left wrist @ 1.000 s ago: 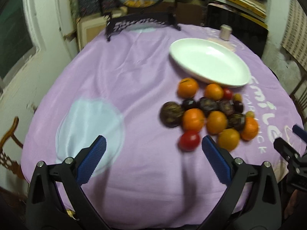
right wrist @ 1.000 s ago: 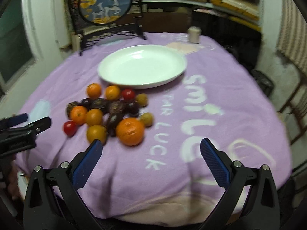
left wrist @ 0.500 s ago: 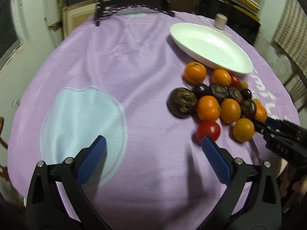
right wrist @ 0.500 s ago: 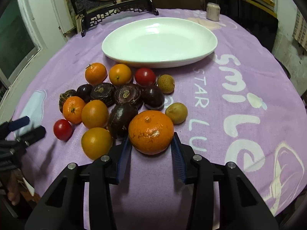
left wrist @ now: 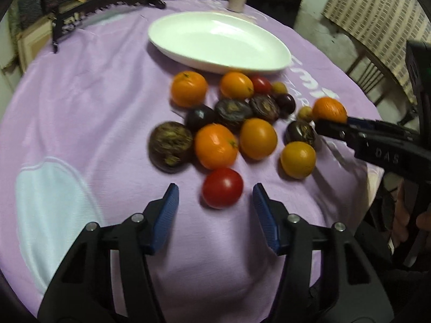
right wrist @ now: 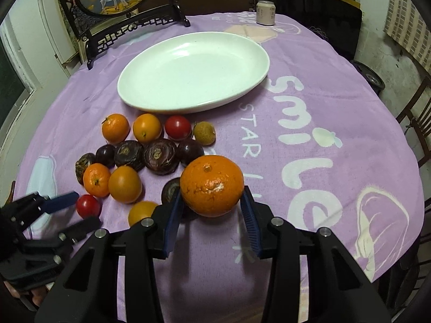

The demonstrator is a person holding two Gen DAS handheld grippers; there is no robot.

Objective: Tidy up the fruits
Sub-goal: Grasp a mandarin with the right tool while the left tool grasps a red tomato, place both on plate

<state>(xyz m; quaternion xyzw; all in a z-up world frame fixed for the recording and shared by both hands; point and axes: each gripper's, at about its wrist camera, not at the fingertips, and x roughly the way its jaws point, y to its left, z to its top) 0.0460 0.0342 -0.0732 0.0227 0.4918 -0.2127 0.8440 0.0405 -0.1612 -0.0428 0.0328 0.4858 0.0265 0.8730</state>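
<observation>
We see the plate (right wrist: 194, 72) lying behind the cluster of fruits (right wrist: 140, 158) on the tablecloth (right wrist: 336, 123), with a small jar (right wrist: 265, 13) further behind it. Our right gripper (right wrist: 212, 207) clasps a mandarin (right wrist: 212, 185) at the cluster's right edge, and our left gripper (left wrist: 215, 204) straddles a tomato (left wrist: 222, 188) at its near-left edge.

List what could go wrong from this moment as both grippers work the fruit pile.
1. The right gripper pinches the large orange only at its lower sides; it might slip out on the way to the white plate.
2. The left gripper straddles the red tomato; squeezing hard may bruise it.
3. The neighbouring fruit sits close, so a nudge might roll some away.
</observation>
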